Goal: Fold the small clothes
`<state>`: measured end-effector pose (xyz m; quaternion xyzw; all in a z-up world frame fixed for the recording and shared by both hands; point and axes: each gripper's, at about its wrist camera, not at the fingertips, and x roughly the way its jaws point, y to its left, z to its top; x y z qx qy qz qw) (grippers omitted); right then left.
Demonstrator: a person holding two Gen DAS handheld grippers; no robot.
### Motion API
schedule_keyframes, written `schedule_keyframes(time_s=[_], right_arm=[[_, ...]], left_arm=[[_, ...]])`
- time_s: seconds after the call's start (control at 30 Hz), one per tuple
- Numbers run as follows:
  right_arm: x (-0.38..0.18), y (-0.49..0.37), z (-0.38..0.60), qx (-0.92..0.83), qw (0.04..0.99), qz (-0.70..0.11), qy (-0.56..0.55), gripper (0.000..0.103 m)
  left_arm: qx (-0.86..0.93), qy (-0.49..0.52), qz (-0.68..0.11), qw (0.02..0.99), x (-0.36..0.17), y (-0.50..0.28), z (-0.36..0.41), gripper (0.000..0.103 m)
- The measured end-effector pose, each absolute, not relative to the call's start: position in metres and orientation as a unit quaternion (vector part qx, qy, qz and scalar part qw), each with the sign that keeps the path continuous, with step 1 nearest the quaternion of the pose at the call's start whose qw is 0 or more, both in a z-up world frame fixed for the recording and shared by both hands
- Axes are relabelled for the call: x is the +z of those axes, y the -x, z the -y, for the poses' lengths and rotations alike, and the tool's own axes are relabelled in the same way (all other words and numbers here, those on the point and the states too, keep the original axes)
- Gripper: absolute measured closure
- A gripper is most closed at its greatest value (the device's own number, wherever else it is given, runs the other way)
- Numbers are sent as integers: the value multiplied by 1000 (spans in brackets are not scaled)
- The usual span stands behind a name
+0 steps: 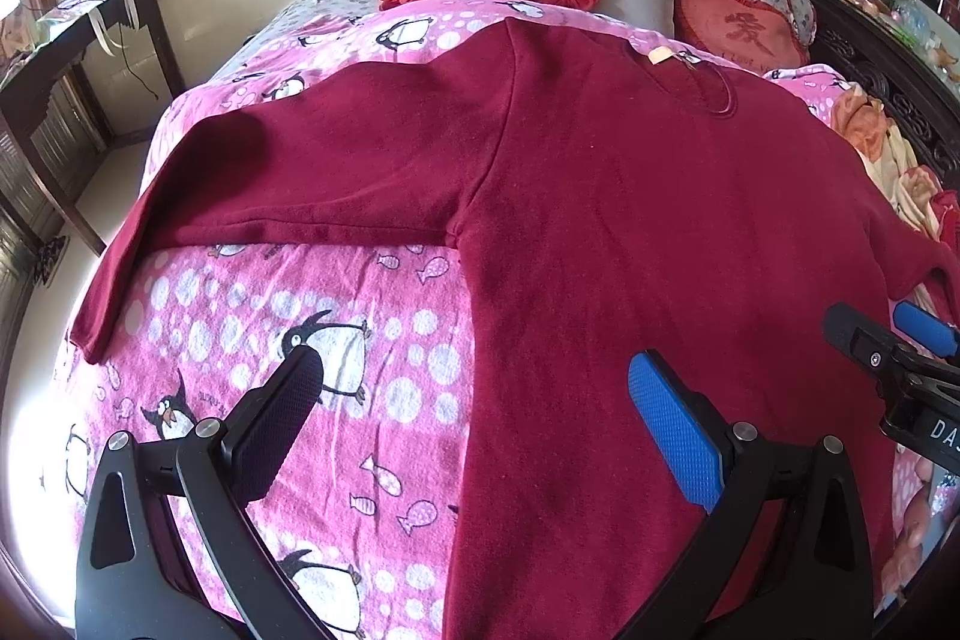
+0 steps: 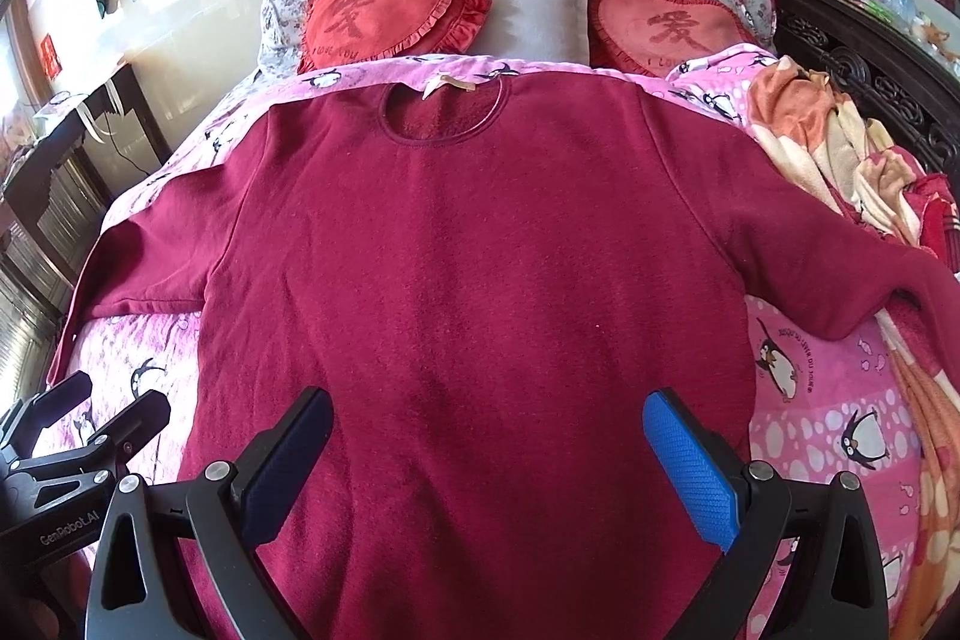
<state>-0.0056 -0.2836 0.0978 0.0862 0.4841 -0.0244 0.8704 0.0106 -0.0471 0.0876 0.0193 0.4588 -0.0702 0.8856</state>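
Note:
A dark red long-sleeved sweater (image 1: 600, 232) lies flat on a pink penguin blanket (image 1: 312, 340), neckline toward the pillows, both sleeves spread out. It fills the middle of the right wrist view (image 2: 480, 268). My left gripper (image 1: 474, 376) is open and empty above the sweater's left edge near the hem. My right gripper (image 2: 489, 421) is open and empty above the sweater's lower middle. The right gripper also shows at the right edge of the left wrist view (image 1: 882, 334), and the left gripper at the lower left of the right wrist view (image 2: 102, 400).
Two red heart cushions (image 2: 390, 10) and a white pillow (image 2: 534, 4) lie at the bed's head. Crumpled orange and cream clothes (image 2: 840, 142) lie along the right side by a dark carved rail (image 2: 870, 88). A dark desk (image 1: 78, 40) stands left of the bed.

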Motion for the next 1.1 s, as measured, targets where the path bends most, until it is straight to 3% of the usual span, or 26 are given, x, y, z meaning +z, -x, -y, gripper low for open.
schedule_keyframes(time_s=[0.77, 1.1], right_arm=[[87, -11, 255, -1, 867, -494, -72, 0], [83, -24, 230, 27, 864, -500, -60, 1]], left_arm=[[-44, -1, -465, 884, 78, -26, 14, 1], [22, -8, -452, 892, 78, -43, -53, 1]])
